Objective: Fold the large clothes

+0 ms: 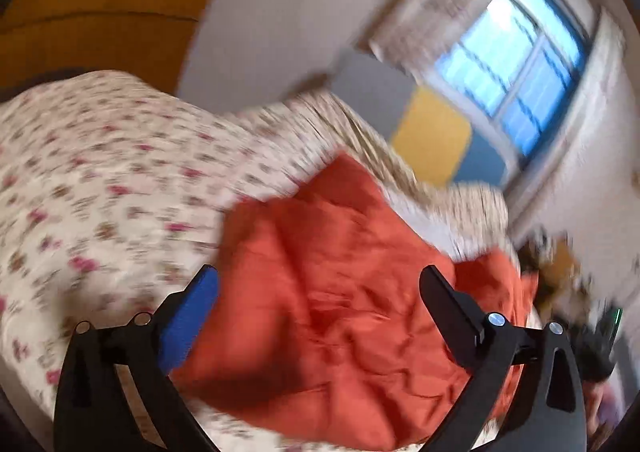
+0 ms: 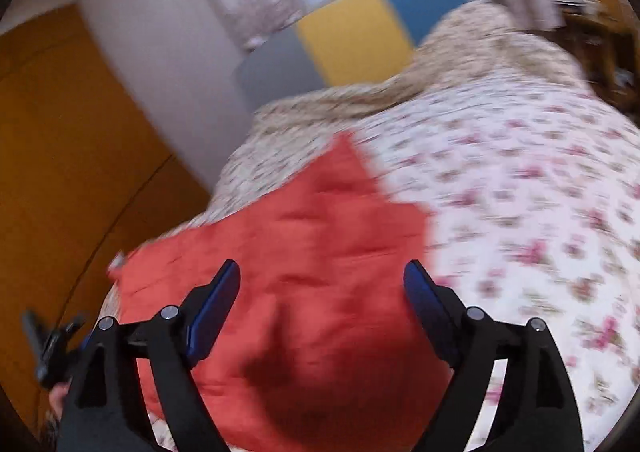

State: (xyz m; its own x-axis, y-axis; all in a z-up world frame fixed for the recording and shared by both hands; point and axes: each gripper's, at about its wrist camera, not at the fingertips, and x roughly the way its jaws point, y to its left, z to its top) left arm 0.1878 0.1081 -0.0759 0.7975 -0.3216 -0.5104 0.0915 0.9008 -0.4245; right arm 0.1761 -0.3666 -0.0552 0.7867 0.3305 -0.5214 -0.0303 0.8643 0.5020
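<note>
An orange-red garment [image 1: 336,292] lies crumpled on a bed with a floral cover [image 1: 100,172]. My left gripper [image 1: 320,276] is open above the garment, with its jaws wide apart and nothing between them. In the right wrist view the same garment [image 2: 304,292] lies spread on the floral cover [image 2: 520,192]. My right gripper [image 2: 322,272] is open above it and holds nothing. Both views are blurred by motion.
An orange wardrobe [image 2: 60,152] stands beside the bed. A window [image 1: 516,68] with curtains and a yellow and blue panel [image 2: 352,36] are behind the bed. The other gripper [image 2: 48,348] shows at the left edge. Cluttered furniture [image 2: 600,24] stands at far right.
</note>
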